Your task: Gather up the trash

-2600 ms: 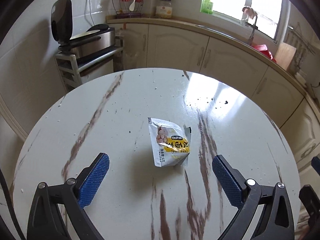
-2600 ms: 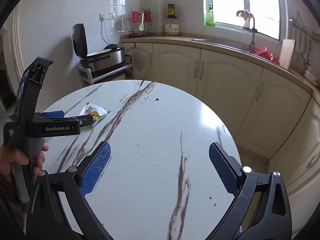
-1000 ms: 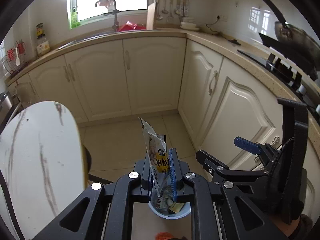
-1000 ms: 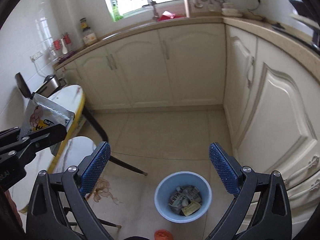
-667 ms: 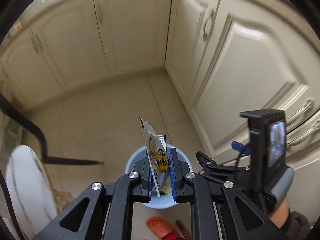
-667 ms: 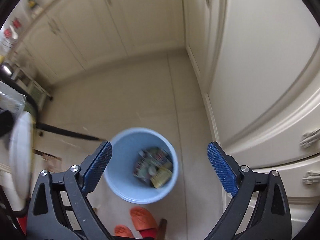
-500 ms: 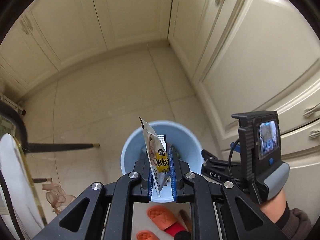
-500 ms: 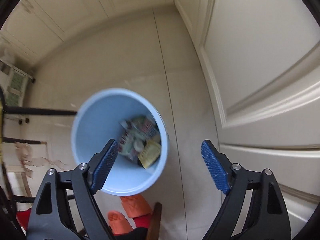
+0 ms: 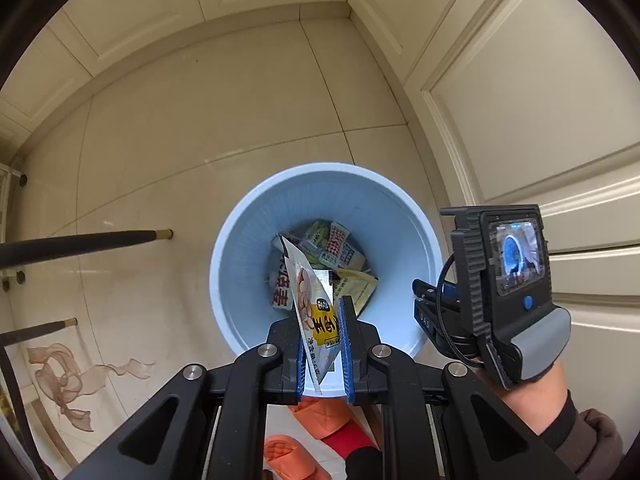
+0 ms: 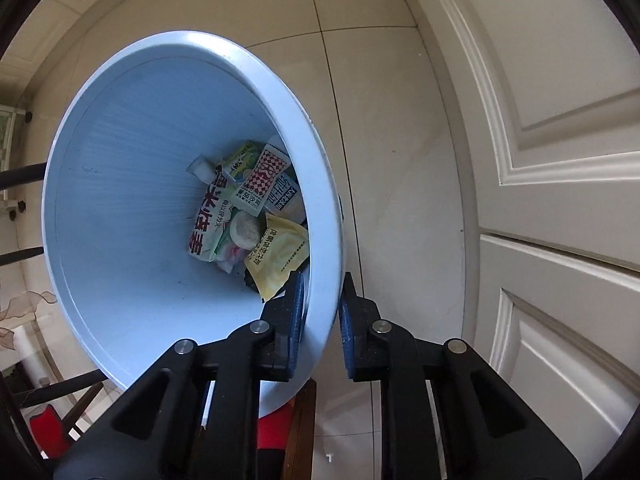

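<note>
Snack wrapper (image 9: 316, 316), white with yellow print, stands upright pinched between the blue pads of the left gripper (image 9: 322, 350), which points straight down over the mouth of the pale blue trash bin (image 9: 248, 248); the wrapper's upper corner reaches over the litter (image 10: 248, 216) lying at the bin's bottom: crumpled packets, a yellow sachet, a red-and-white checked pack; the right gripper (image 10: 320, 320) has its jaws just closed in on the bin's rim, one pad inside the wall and one outside, clamping it; from the left wrist view that gripper shows at the bin's right side, its small screen lit, held in a hand (image 9: 532, 396) with a brown sleeve; the bin stands on beige floor tiles (image 9: 200, 120) close to cream cabinet doors (image 9: 520, 80); orange slippers (image 9: 296, 452) lie just beside the bin's near edge; dark chair legs (image 9: 80, 240) reach in from the left
</note>
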A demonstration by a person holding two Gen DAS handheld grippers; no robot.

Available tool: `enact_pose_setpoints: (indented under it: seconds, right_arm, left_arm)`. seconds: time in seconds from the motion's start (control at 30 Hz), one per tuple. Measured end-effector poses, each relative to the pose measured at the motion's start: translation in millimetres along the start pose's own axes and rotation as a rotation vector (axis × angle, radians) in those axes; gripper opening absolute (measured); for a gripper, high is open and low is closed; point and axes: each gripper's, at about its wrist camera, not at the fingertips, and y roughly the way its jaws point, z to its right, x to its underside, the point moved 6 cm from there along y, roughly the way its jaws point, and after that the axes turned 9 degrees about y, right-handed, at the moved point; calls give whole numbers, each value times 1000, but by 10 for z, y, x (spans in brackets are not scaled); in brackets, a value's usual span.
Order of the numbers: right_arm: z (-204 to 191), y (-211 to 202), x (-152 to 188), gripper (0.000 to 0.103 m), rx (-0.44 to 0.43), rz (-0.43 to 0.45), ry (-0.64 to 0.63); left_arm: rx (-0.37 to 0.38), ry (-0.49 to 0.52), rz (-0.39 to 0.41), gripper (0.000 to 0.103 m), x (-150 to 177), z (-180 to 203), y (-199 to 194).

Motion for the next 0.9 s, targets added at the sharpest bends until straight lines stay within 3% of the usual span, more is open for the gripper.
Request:
enact_pose_setpoints:
  seconds: [0.23, 0.3, 0.33, 0.37, 0.43, 0.63, 0.83, 0.9]
  right_arm:
    - [13, 9, -60, 16, -19, -5, 2]
    - [33, 28, -136, 16, -24, -6, 14]
    - [65, 13, -160, 17, -30, -5, 23]
    - [78, -11, -159, 17, -32, -4, 25]
    - [102, -84, -161, 17, -31, 7, 20]
    - [162, -500, -116, 20, -43, 50, 28]
    - [46, -1398, 21, 38, -88, 196, -9]
    - [-32, -1841, 101, 51, -116, 271, -31]
  left_arm:
    - [-18, -2, 8, 13, 183, 35, 72]
    - [-37, -4, 8, 19, 257, 109, -94]
    - [-48, -8, 11, 32, 255, 114, -116]
    - [-63, -14, 17, 54, 257, 121, -158]
    - [-87, -23, 50, 68, 296, 116, -316]
    - [-108, -32, 129, 75, 392, 225, -753]
    - [-153, -47, 300, 76, 630, 372, -1573]
    - [-162, -51, 375, 80, 758, 459, -1904]
